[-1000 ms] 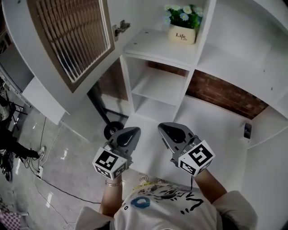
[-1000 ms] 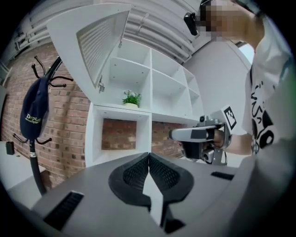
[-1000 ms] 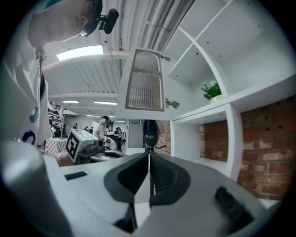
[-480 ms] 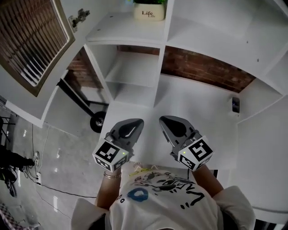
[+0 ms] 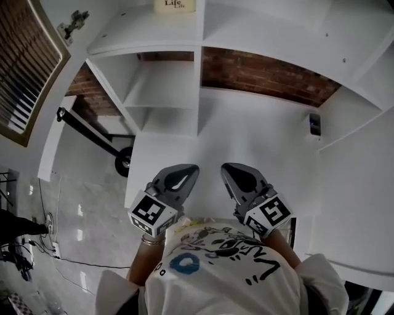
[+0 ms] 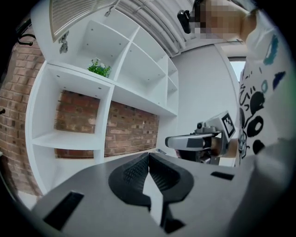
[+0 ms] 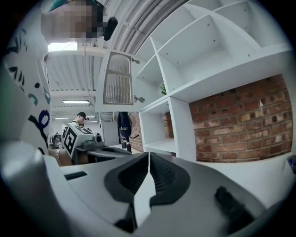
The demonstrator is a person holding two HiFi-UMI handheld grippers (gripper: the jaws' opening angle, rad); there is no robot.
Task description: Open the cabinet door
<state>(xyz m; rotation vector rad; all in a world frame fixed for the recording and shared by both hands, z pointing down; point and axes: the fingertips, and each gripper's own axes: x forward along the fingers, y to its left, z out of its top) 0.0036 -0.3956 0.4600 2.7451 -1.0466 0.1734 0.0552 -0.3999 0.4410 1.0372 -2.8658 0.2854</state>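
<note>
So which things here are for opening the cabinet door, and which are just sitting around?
For the job:
cabinet door, already swung open
hinge
left hand-held gripper and right hand-held gripper, both shut and empty

Just sitting around:
plant pot on an upper shelf
small gadget on the right shelf
black wheeled stand on the floor

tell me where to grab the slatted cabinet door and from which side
Take the slatted cabinet door by the white frame along its free edge, opposite its hinge. It hangs swung open, so come in edge-on from that side, with the jaws straddling the frame. The slats look too thin to pinch.
</note>
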